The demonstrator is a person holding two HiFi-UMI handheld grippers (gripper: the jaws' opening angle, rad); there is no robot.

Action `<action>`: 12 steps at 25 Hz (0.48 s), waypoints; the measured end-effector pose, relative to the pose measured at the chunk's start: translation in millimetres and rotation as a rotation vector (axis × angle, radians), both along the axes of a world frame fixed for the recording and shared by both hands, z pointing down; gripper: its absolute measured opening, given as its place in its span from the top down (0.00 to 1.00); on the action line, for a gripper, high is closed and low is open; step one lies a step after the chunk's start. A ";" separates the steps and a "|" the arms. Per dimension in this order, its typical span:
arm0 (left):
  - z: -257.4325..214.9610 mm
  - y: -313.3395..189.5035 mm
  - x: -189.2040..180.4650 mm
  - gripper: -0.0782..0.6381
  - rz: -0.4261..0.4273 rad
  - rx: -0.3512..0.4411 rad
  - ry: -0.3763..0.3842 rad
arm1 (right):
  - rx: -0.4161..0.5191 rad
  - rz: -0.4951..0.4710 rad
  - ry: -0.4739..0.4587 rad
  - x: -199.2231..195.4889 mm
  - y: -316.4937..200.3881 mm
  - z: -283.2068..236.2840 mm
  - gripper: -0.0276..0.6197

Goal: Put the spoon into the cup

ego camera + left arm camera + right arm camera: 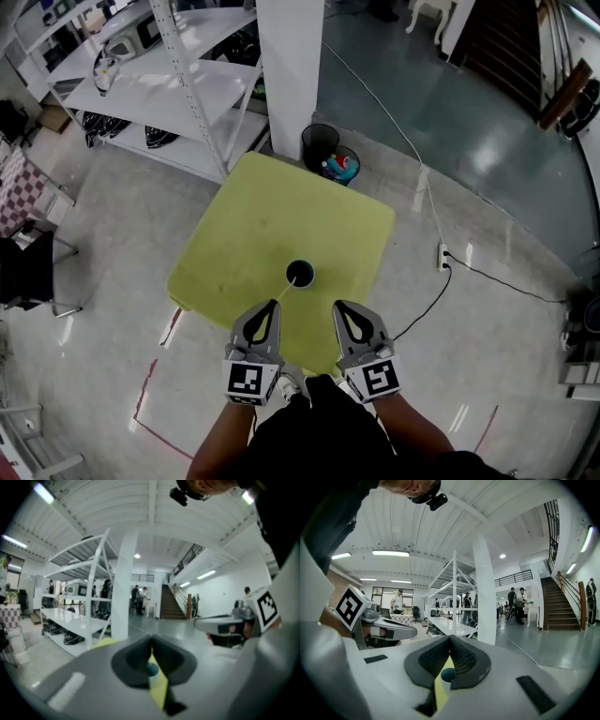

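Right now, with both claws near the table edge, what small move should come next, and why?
Probably open the left claw. Its jaws are together on nothing, and a thin pale sliver, likely the spoon, runs from just ahead of its tip to the cup. Whether its far end already sits in the cup I cannot tell.

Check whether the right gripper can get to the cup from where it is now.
Probably yes. The cup stands on the yellow table, just ahead of the right gripper, with nothing between them. Its jaws are shut, so they would have to open first.
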State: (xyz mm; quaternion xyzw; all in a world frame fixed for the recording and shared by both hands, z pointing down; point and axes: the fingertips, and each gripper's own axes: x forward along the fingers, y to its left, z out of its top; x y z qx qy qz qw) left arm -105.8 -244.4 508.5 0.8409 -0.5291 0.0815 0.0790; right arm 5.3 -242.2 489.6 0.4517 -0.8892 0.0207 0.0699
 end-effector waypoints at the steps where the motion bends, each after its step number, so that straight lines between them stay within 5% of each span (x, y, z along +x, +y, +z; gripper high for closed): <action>1: 4.3 -3.6 2.4 0.88 0.003 -0.008 -0.006 | -0.016 0.000 0.004 1.7 -3.9 6.0 0.95; 12: 63.3 -39.0 10.7 0.88 0.005 -0.099 -0.073 | -0.147 -0.031 0.021 10.5 -27.9 64.9 0.95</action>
